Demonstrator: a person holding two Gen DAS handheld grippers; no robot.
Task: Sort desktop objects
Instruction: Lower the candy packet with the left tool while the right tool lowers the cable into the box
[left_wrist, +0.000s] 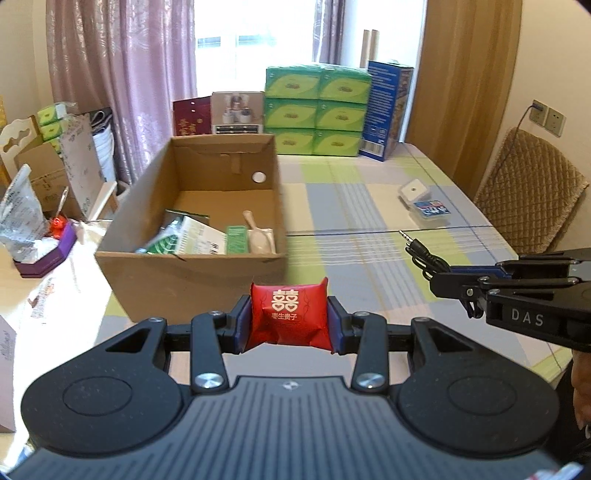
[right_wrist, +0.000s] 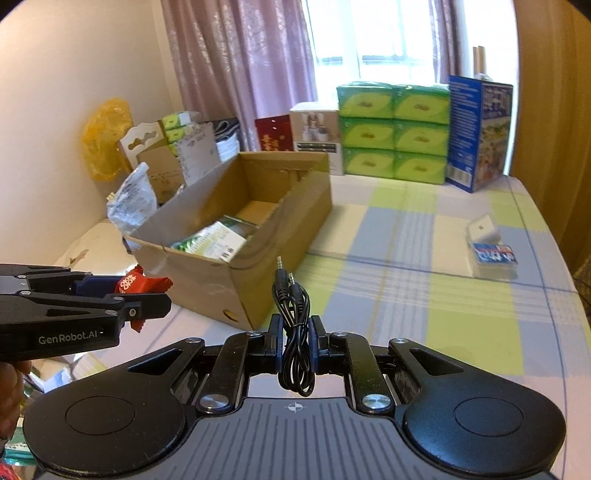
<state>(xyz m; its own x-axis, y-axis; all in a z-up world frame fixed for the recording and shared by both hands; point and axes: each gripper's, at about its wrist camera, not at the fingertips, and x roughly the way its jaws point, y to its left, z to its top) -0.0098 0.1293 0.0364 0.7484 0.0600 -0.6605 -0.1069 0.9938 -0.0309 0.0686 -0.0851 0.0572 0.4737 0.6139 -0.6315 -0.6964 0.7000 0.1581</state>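
My left gripper (left_wrist: 289, 321) is shut on a red snack packet (left_wrist: 290, 317) with white characters, held above the table just in front of the open cardboard box (left_wrist: 192, 273). In the right wrist view the same packet (right_wrist: 142, 284) shows between the left gripper's fingers at the left edge. My right gripper (right_wrist: 295, 339) is shut on a coiled black audio cable (right_wrist: 293, 332), its two plugs pointing up. From the left wrist view that cable (left_wrist: 424, 254) sticks out of the right gripper at the right. The box (right_wrist: 236, 291) holds green and white packets and a white scoop (left_wrist: 258, 236).
A checked cloth (left_wrist: 369, 221) covers the table. A small white box and a blue-labelled clear case (left_wrist: 424, 203) lie to the right. Stacked green tissue packs (left_wrist: 317, 110) and a blue carton (left_wrist: 388, 110) stand at the back. Bags and boxes clutter the left; a padded chair (left_wrist: 532, 192) stands right.
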